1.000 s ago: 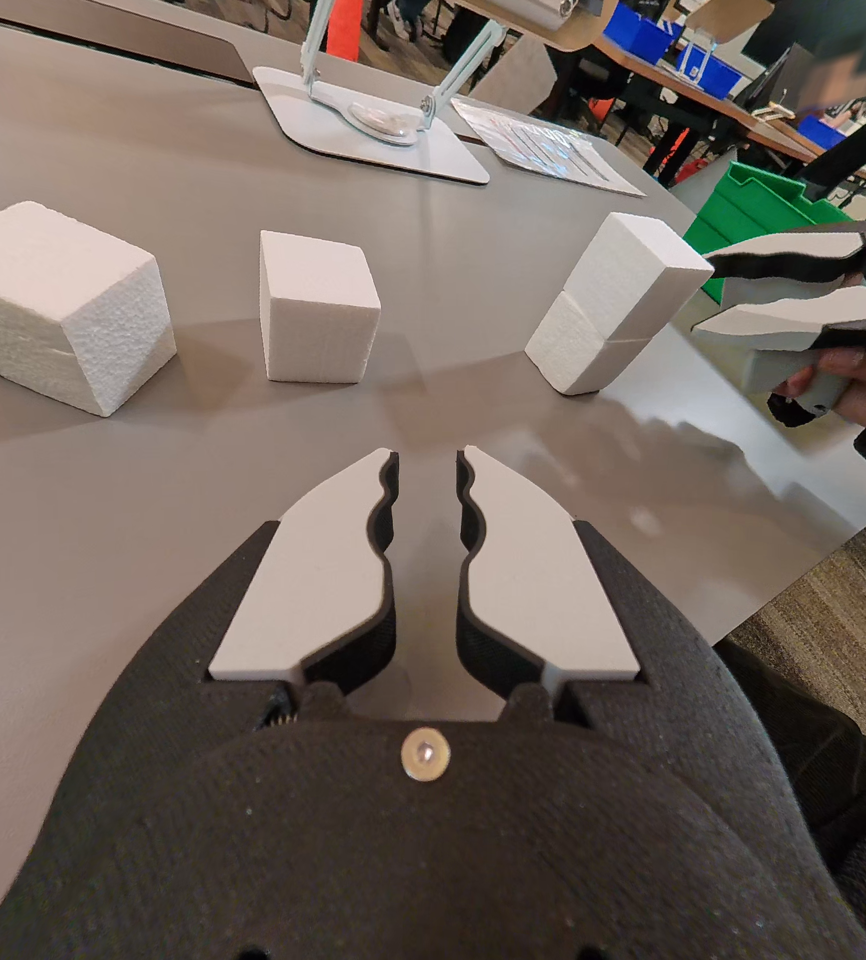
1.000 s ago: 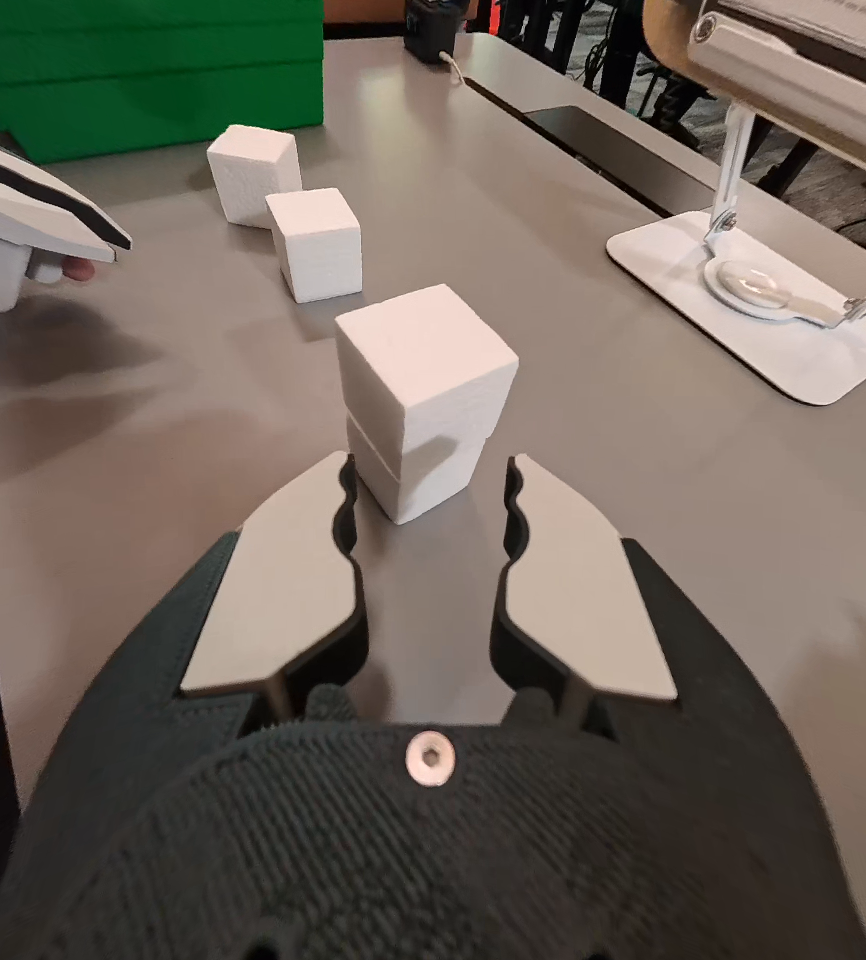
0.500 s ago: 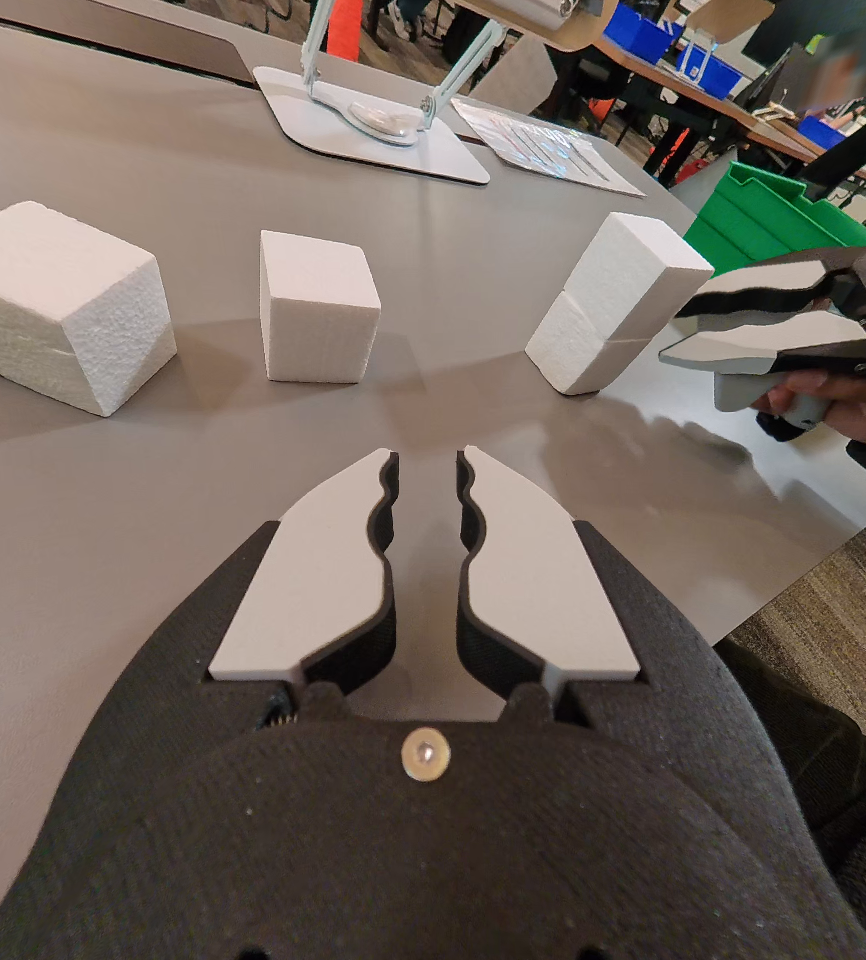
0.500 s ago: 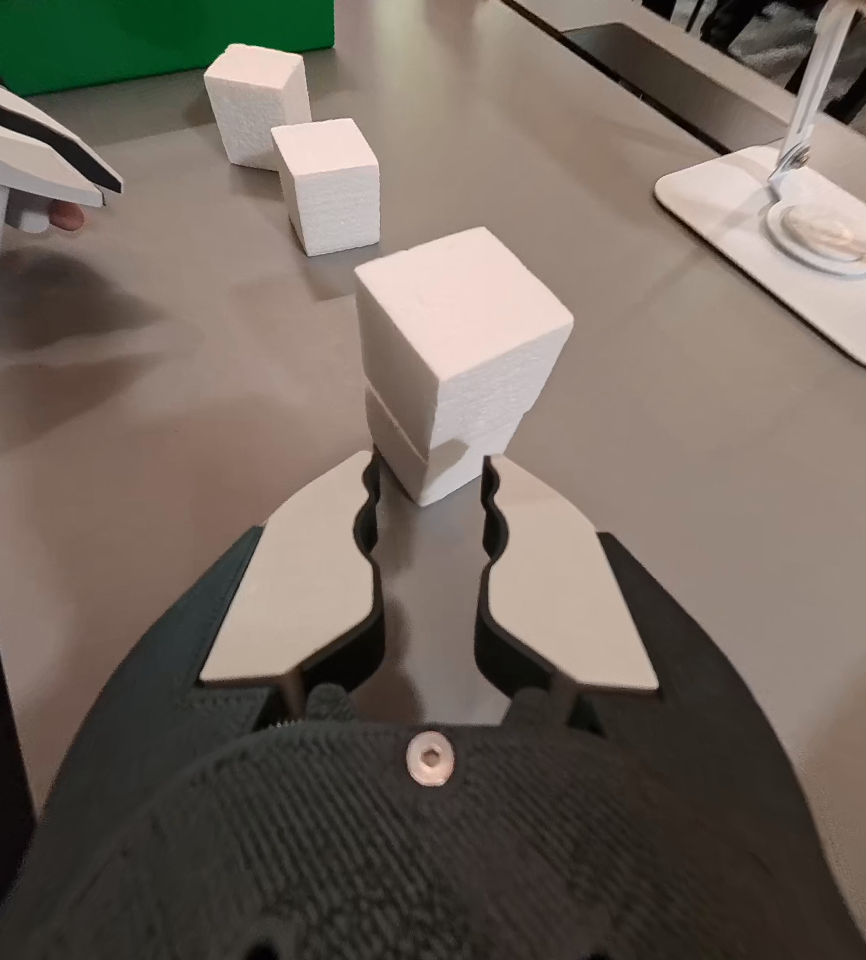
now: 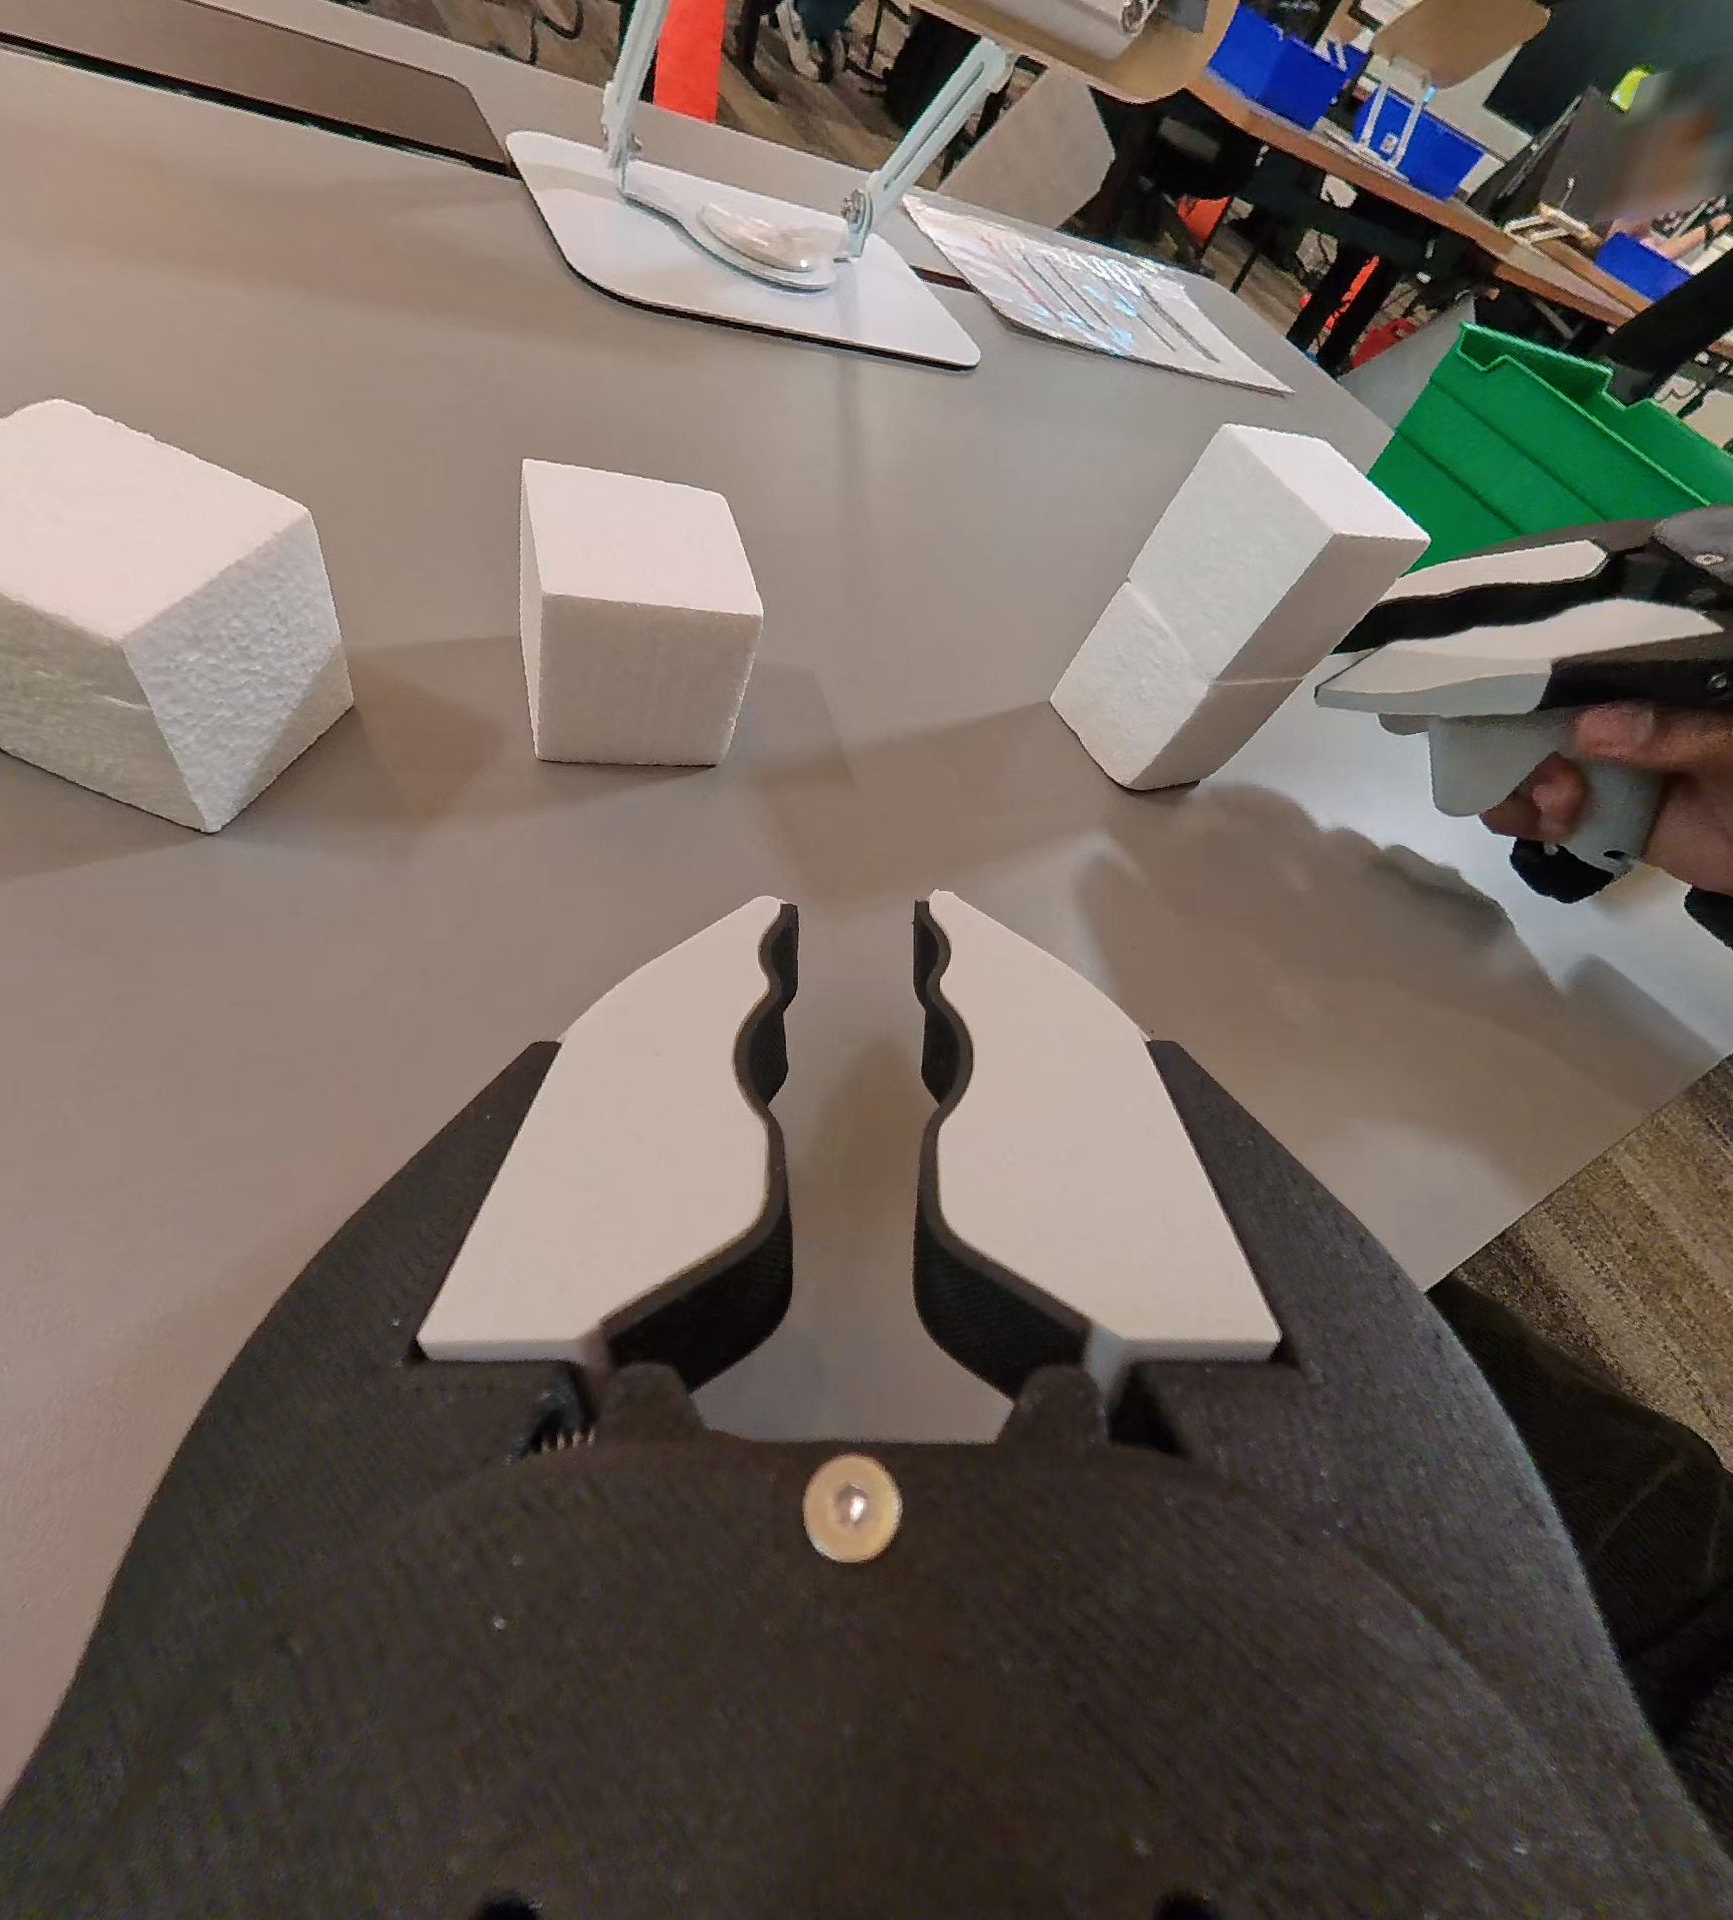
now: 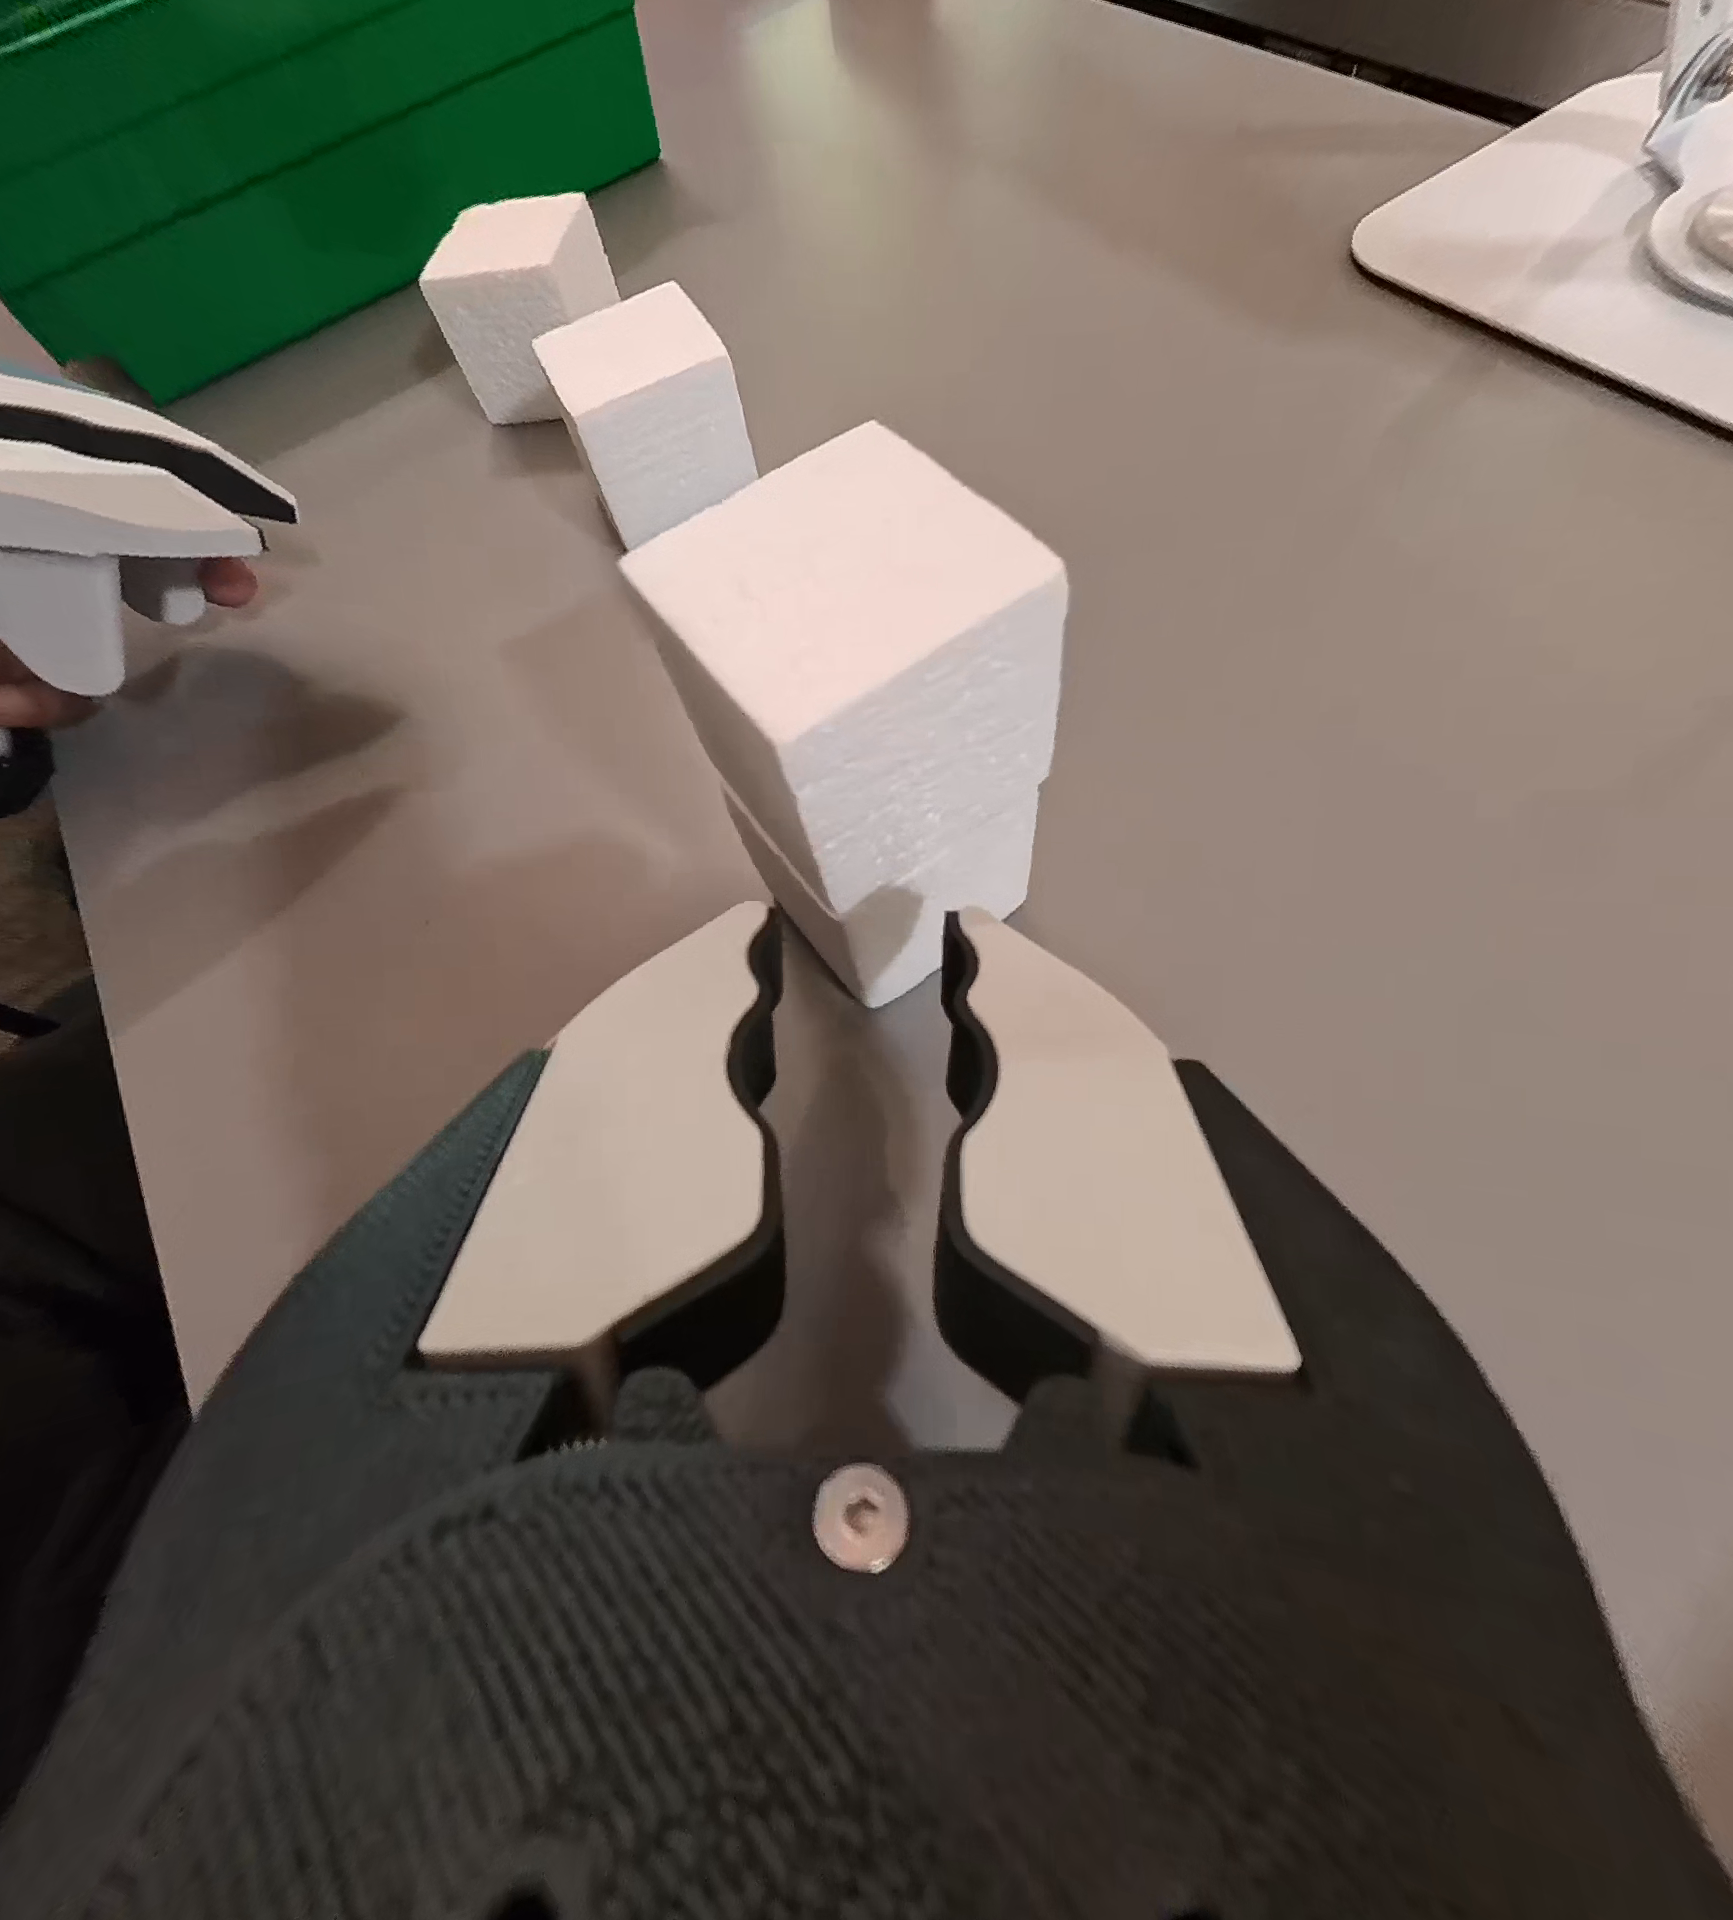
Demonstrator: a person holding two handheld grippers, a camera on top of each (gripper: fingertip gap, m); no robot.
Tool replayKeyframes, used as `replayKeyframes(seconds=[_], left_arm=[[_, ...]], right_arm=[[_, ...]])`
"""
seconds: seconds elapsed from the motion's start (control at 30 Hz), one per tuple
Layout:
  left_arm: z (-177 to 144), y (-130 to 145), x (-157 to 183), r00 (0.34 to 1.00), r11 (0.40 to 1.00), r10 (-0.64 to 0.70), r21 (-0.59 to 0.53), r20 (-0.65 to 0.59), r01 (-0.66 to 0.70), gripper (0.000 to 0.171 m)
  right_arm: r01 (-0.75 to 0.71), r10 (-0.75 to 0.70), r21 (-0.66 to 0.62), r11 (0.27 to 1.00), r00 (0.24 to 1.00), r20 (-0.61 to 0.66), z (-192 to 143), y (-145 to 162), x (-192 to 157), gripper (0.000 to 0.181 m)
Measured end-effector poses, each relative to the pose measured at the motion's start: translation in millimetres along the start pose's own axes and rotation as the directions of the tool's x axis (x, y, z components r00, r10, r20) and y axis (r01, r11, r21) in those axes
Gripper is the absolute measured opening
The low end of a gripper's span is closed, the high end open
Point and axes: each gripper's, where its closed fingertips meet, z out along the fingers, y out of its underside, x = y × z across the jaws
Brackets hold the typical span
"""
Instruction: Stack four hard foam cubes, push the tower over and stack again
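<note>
- Two hand-held grippers over grey table, both empty.
- Left hand-held gripper: narrow gap between fingers, nothing gripped, clear of nearest foam cube; unchanged from a second ago.
- Right hand-held gripper: fingers slightly apart, tips just beside lower block of two-block foam stack, contact unclear; narrower than a second ago, closer to stack.
- Third foam block at far left.

Far on the grey surface stands a white stand base, with a shiny sheet to its right. A green bin sits far right, blue bins beyond.
</note>
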Motion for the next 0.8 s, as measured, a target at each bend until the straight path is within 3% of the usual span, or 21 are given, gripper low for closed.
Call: replayKeyframes(seconds=[0.8], left_arm=[[-0.1, 0.1, 0.0, 1.0, 1.0, 0.0, 0.0, 0.0, 0.0, 0.022]], right_arm=[[-0.017, 0.017, 0.002, 1.0, 1.0, -0.023, -2.7, -0.4, 6.4, 0.023]])
